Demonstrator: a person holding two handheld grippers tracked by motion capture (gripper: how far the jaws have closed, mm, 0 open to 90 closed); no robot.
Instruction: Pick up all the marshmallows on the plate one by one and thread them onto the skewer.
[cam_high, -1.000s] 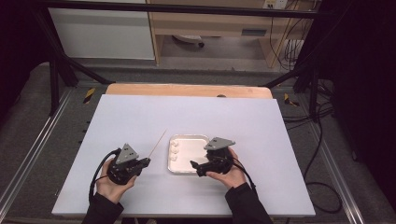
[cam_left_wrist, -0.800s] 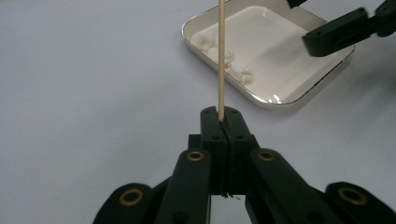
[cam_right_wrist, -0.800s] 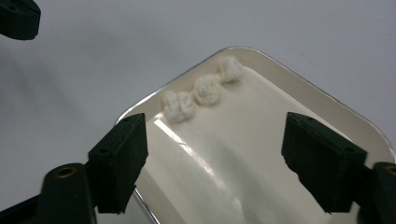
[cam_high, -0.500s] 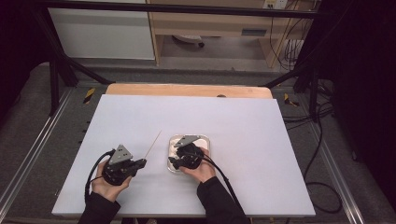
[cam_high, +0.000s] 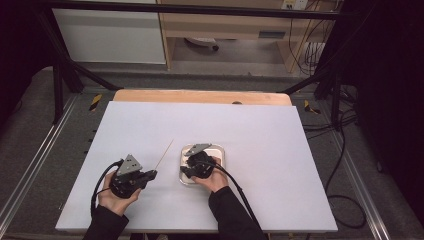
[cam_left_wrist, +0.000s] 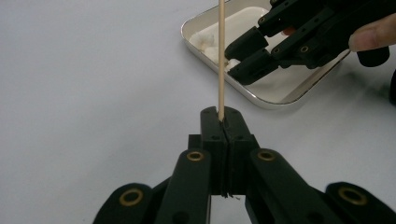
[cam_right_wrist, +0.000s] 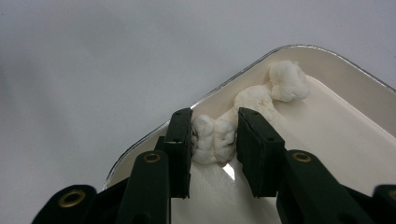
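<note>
A thin wooden skewer (cam_high: 164, 155) (cam_left_wrist: 221, 56) sticks out forward from my left gripper (cam_high: 151, 174) (cam_left_wrist: 223, 122), which is shut on its near end at the table's front left. A small metal tray (cam_high: 220, 151) (cam_right_wrist: 140, 147) lies just right of it with three white fluffy lumps. My right gripper (cam_high: 185, 171) (cam_right_wrist: 214, 133) reaches into the tray's near left corner. Its jaws have just been closing, and both pads now press on one white lump (cam_right_wrist: 214, 137). The other two lumps (cam_right_wrist: 287, 81) lie farther along the tray's edge.
The white table top (cam_high: 250, 130) stretches wide behind and to the right of the tray. A wooden strip (cam_high: 200, 96) runs along its far edge. Dark metal frame rails (cam_high: 45, 145) flank both sides. Cables trail from both grippers.
My right gripper has moved left over the tray and dropped into its near left corner. Its jaws went from wide apart to closed on a white lump. The left gripper and skewer stayed put.
</note>
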